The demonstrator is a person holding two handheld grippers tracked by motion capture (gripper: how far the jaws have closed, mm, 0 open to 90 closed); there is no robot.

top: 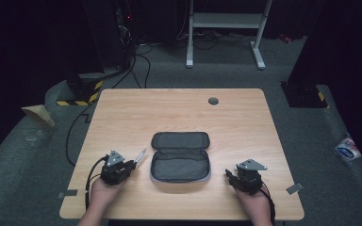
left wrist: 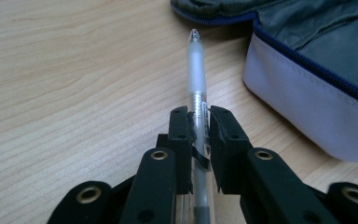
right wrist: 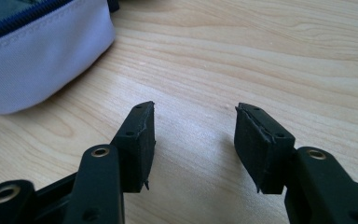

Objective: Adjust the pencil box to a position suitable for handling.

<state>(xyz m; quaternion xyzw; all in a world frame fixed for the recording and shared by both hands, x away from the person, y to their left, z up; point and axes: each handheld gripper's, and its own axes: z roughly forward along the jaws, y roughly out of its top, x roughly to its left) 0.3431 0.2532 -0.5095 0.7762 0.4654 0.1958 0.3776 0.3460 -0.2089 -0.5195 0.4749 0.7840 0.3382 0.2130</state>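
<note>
Pen (left wrist: pixel 196 70) clamped mid-barrel in left gripper (left wrist: pixel 201 122) | light, stiff, slick plastic; may pivot | pouch (top: pixel 180 157) soft, open, near table's front edge | right gripper (right wrist: pixel 195 140) jaws apart, holding nothing

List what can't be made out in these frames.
- Pen: rear end hidden in the left gripper view, behind the left gripper and the bottom edge.
- Case: contents too dark to tell in the high view; cut off by frame edges in both gripper views.
- Pen: too small for detail in the high view.

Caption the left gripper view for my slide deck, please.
Left gripper clamps a clear pen beside the open pencil case.
</note>
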